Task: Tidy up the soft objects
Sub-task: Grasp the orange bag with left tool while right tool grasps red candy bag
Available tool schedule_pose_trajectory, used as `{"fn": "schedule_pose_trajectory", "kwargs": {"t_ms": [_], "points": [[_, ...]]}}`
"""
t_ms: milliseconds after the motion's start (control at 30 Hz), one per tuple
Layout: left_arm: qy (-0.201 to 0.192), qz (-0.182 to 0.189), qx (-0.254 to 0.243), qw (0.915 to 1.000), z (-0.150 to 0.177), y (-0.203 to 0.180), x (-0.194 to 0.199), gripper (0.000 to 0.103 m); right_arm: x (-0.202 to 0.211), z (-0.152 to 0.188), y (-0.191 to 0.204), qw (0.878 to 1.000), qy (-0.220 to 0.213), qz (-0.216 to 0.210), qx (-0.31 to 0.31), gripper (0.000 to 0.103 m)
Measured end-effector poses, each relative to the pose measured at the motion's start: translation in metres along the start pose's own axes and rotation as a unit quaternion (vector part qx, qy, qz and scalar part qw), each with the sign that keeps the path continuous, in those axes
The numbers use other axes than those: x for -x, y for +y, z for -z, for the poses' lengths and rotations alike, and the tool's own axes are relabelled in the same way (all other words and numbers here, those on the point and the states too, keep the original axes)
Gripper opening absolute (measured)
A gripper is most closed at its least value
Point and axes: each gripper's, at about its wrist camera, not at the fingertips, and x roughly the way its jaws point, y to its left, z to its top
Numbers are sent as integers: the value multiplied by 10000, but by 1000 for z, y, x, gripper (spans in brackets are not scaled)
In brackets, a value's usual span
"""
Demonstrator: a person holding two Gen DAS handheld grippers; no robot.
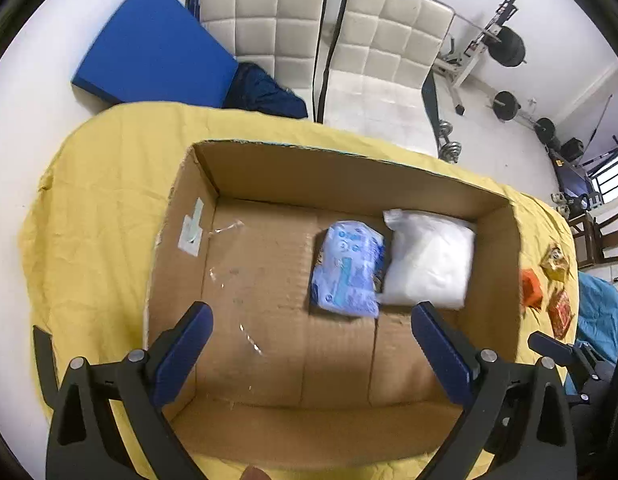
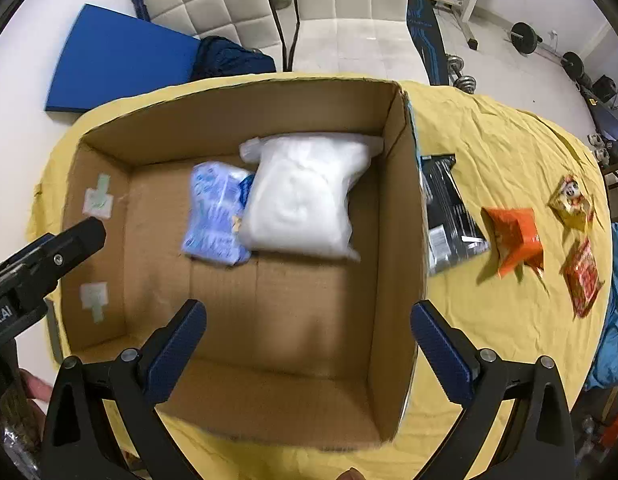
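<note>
An open cardboard box [image 1: 269, 176] [image 2: 401, 216] stands on a yellow cloth. Inside, at its far right, a blue-printed soft pack [image 1: 347, 268] [image 2: 215, 212] lies beside a white soft bag [image 1: 429, 258] [image 2: 301, 196]; they touch. My left gripper [image 1: 311, 314] is open and empty above the box's near half. My right gripper [image 2: 309, 312] is open and empty above the box's near right part. The left gripper's tip also shows in the right wrist view [image 2: 83, 236] by the box's left wall. On the cloth right of the box lie a black pack [image 2: 449, 212], an orange pack [image 2: 515, 238] [image 1: 530, 288], a yellow pack [image 2: 571, 202] [image 1: 554, 262] and a red pack [image 2: 583, 278] [image 1: 560, 314].
The yellow cloth [image 1: 105, 184] [image 2: 489, 128] covers a table. Behind it stand white padded chairs [image 1: 269, 20], a blue mat [image 1: 153, 44], dark blue fabric [image 1: 265, 92] and weight equipment [image 1: 505, 46]. A teal cloth [image 2: 617, 320] hangs at the table's right edge.
</note>
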Motion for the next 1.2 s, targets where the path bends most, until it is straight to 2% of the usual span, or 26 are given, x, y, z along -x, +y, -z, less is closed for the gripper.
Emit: {"fn": "schedule_pose_trajectory", "kwargs": {"t_ms": [100,233,367,633,800,867,1000,1100,1200], "points": [[-228,-121,-124,9996,14,-2,24,102,16,19,3,9998,-191,28,11,103],[-419,-102,-233,9988,29,-8,51,102,49,42,5,9985,-533,93,43,103],[-415,-93,-268,9987,43,-14,65,102,78,60,3,9968,-791,114,13,103],[-613,-218,-115,9978,64,-21,92,102,101,89,-5,9957,-922,-41,69,103],[-701,-288,-60,9971,66,-42,103,102,110,96,-21,9952,-943,-267,73,103],[-737,-226,-68,9970,64,-55,108,102,116,96,-32,9947,-971,-329,43,103],[-811,-91,-323,9961,56,-104,113,102,129,94,-70,9936,-1017,-475,-137,103],[-741,12,-682,9949,47,-154,105,102,141,91,-121,9927,-1065,-423,-369,103],[-448,293,-902,9945,36,-205,81,102,150,88,-182,9912,-1115,-203,-685,103]]}}
